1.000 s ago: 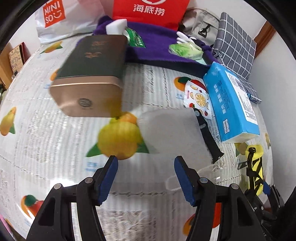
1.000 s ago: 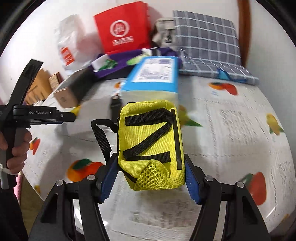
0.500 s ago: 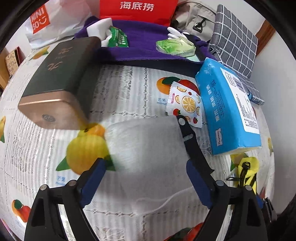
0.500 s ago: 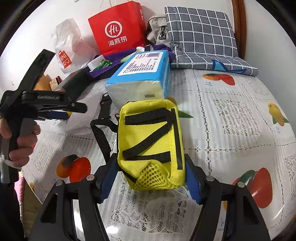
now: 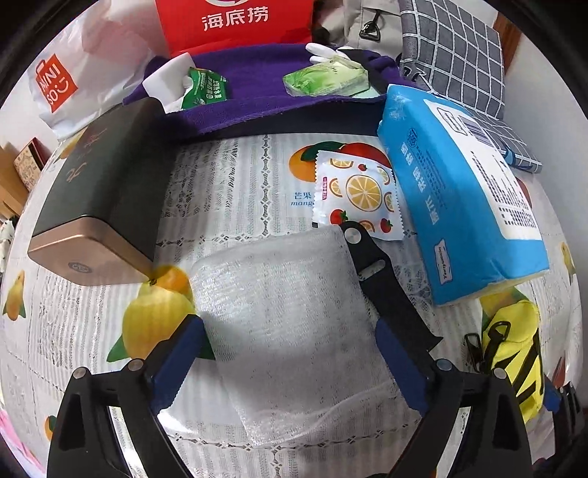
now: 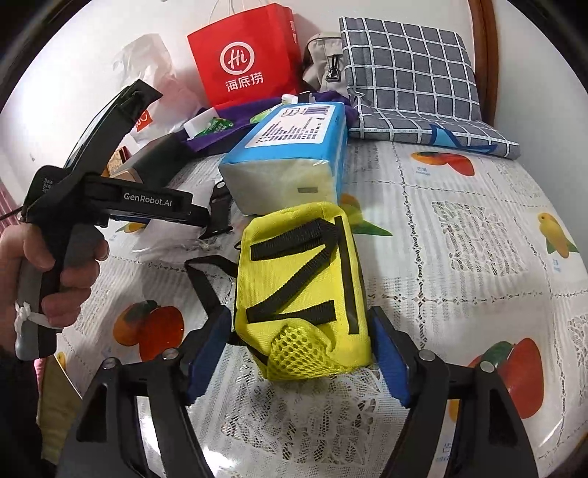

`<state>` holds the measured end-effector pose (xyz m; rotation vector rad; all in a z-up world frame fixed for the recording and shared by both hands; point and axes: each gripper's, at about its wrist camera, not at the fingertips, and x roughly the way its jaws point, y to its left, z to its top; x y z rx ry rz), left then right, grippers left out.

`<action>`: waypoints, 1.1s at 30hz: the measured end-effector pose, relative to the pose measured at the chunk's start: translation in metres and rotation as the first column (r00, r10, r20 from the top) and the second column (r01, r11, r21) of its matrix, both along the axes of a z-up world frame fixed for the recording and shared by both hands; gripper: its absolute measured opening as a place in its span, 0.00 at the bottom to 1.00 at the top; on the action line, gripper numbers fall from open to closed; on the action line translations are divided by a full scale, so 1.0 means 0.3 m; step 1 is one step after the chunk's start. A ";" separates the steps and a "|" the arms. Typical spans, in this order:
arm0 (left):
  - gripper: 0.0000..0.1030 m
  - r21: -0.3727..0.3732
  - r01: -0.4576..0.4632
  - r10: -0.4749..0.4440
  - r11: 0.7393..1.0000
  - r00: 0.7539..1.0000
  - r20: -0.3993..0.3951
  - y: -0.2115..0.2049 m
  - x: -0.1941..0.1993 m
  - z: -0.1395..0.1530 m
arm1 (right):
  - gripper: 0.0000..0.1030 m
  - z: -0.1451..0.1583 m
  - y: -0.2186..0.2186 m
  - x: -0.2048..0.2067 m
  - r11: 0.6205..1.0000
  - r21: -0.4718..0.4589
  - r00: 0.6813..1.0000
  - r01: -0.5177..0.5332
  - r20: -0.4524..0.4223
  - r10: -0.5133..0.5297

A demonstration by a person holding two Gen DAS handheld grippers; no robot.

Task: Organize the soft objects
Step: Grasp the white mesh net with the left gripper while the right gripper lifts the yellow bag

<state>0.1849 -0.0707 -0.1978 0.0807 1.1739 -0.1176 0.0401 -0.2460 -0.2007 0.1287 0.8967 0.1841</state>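
Note:
A white bubble-wrap pouch [image 5: 290,323] lies flat on the fruit-print tablecloth [image 5: 235,191]. My left gripper [image 5: 290,364] is open, its blue fingers on either side of the pouch's near half, not squeezing it. A yellow pouch with black straps [image 6: 305,286] sits on the cloth; it also shows in the left wrist view [image 5: 514,349]. My right gripper [image 6: 297,353] has its blue pads against both sides of the yellow pouch. The left gripper also shows in the right wrist view [image 6: 205,220], over the white pouch [image 6: 165,242].
A blue tissue pack [image 5: 459,206] lies right of the white pouch, a black strap [image 5: 386,286] and fruit-print sachet [image 5: 360,195] between them. A dark tin box [image 5: 99,206] lies left. A purple cloth [image 5: 257,88], red bag [image 5: 235,22] and checked cushion [image 6: 408,77] lie at the back.
My left gripper has moved forward and down over the white pouch, which now lies between its fingers. My right gripper still holds the yellow pouch, brought closer to the blue pack.

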 end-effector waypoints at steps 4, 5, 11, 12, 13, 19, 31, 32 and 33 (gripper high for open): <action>0.91 -0.005 0.014 -0.014 1.000 1.000 0.002 0.019 -0.024 0.007 | 0.76 0.001 0.004 -0.002 1.000 -0.003 1.000 -0.004 0.004 0.004; 0.91 -0.006 0.016 -0.016 1.000 1.000 0.003 0.029 -0.032 0.006 | 0.76 0.000 0.006 0.000 1.000 -0.007 1.000 -0.001 0.004 0.001; 0.91 -0.001 0.006 -0.006 1.000 1.000 0.009 0.118 -0.077 0.003 | 0.77 -0.005 0.019 0.015 1.000 -0.024 1.000 0.018 0.010 -0.018; 0.91 0.000 0.002 -0.002 1.000 1.000 0.011 0.128 -0.084 0.002 | 0.77 -0.005 0.023 0.017 0.999 -0.032 1.000 0.020 0.010 -0.020; 0.90 0.000 -0.001 0.001 1.000 1.000 0.015 0.138 -0.091 0.002 | 0.77 -0.006 0.029 0.020 0.999 -0.041 1.000 0.022 0.009 -0.022; 0.72 0.006 0.005 -0.005 1.000 0.999 0.045 0.163 -0.123 0.015 | 0.71 -0.007 0.058 0.032 0.995 -0.091 1.000 0.030 0.003 -0.030; 0.07 -0.057 0.024 -0.023 0.998 1.000 0.019 0.220 -0.162 0.046 | 0.64 0.043 0.084 0.014 0.994 -0.105 1.000 0.021 0.008 -0.020; 0.07 -0.060 0.025 -0.024 0.998 1.000 0.020 0.221 -0.164 0.049 | 0.64 0.053 0.086 0.011 0.994 -0.104 1.000 0.019 0.013 -0.018; 0.07 -0.062 0.028 -0.026 0.998 0.999 0.025 0.225 -0.169 0.056 | 0.64 0.065 0.090 0.008 0.995 -0.102 1.000 0.019 0.020 -0.017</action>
